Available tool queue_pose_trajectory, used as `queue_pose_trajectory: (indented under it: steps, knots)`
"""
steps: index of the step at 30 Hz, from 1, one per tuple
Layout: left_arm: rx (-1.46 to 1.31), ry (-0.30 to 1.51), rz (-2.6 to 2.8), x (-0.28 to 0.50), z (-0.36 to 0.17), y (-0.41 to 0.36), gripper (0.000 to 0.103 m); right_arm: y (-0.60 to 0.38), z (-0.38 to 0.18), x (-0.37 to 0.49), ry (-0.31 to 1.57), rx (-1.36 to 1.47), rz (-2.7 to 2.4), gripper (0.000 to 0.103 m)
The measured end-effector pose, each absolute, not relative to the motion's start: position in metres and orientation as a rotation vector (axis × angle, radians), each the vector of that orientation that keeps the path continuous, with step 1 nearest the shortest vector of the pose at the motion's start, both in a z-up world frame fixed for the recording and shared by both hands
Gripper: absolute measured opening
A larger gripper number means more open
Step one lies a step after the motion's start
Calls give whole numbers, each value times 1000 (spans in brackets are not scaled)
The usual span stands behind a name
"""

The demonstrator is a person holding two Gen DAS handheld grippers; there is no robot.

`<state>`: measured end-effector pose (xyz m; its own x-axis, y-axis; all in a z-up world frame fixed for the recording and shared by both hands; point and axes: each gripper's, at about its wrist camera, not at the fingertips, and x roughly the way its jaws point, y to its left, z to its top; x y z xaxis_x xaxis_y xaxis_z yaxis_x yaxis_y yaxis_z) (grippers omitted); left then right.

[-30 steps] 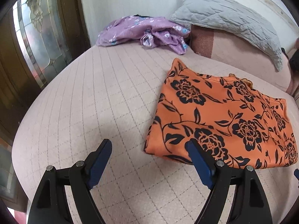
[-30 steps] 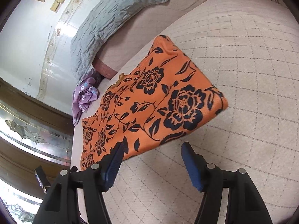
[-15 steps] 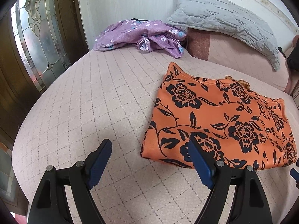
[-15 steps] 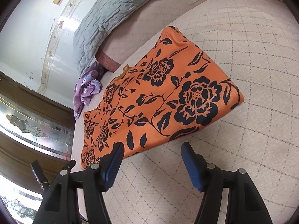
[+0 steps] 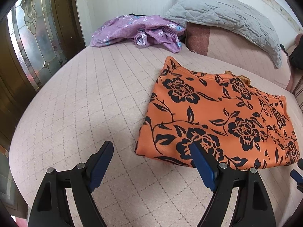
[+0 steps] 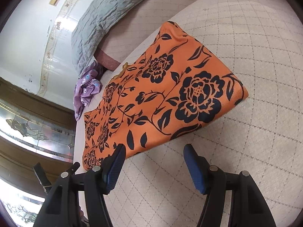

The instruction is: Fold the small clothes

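An orange garment with black flowers (image 5: 217, 113) (image 6: 161, 94) lies folded flat in a rectangle on the quilted pink bed (image 5: 85, 104) (image 6: 255, 56). My left gripper (image 5: 151, 149) hovers open near the garment's front left corner, with nothing between its blue pads. My right gripper (image 6: 154, 153) also stands open, just off the garment's near edge, and holds nothing. A crumpled purple floral garment (image 5: 140, 30) (image 6: 86, 92) lies at the far side of the bed.
A grey quilted pillow (image 5: 227, 13) (image 6: 106, 17) leans against the wall behind the bed. A wooden door with patterned glass (image 5: 32, 37) (image 6: 37, 132) stands at the left. A tip of the other gripper (image 5: 297, 176) shows at the right edge.
Both views have shifted a little, so the orange garment sits slightly differently in frame. Both grippers stay open and the garment has not moved on the bed.
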<state>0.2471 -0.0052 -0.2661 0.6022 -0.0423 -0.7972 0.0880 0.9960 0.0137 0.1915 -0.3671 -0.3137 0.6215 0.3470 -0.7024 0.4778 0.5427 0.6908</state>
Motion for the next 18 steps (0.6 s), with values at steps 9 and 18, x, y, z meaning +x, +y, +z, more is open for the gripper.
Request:
queue_pose_trajectory:
  steps: [9, 18]
  knots:
    - [-148, 1091, -173, 259, -287, 4, 84, -373, -327, 189, 956, 1104, -108, 67]
    - [-319, 1163, -180, 292, -311, 13, 84, -390, -353, 190, 914, 1252, -138, 67]
